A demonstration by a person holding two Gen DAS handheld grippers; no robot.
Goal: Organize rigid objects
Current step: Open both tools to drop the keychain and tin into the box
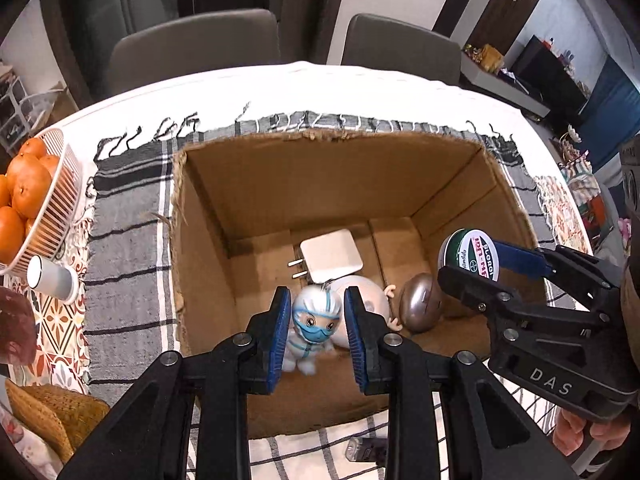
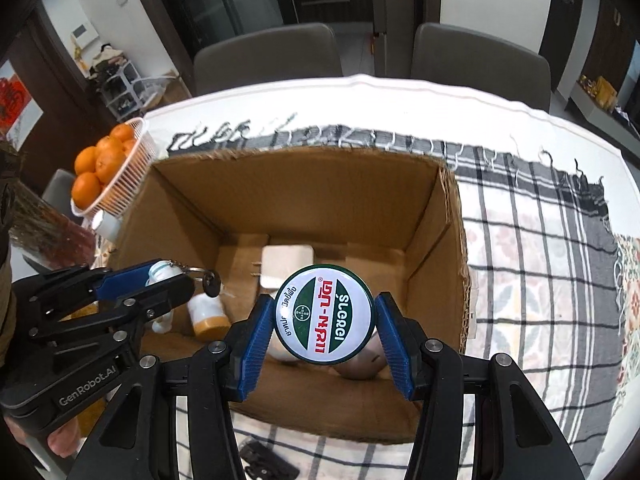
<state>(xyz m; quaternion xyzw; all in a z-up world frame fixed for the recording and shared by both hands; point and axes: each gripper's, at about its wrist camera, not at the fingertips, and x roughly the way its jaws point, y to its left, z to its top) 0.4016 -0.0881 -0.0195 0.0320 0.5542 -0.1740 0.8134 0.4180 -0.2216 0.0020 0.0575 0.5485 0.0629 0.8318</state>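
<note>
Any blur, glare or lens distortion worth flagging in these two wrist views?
Left wrist: strong fisheye bending the table edge; figurine in the left tool sharp; cardboard box evenly lit. Right wrist: same curvature, dark corners; round tin in the right tool crisp, faint sheen; charger behind it soft.

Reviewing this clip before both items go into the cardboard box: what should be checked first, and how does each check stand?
1. Left gripper grips the masked figurine: ok.
2. Right gripper clamps the round tin: ok.
3. Both loads over the cardboard box: ok.
4. Free floor under the tin: cannot tell; a silver oval object lies there.
5. White charger clear of the drops: ok.
</note>
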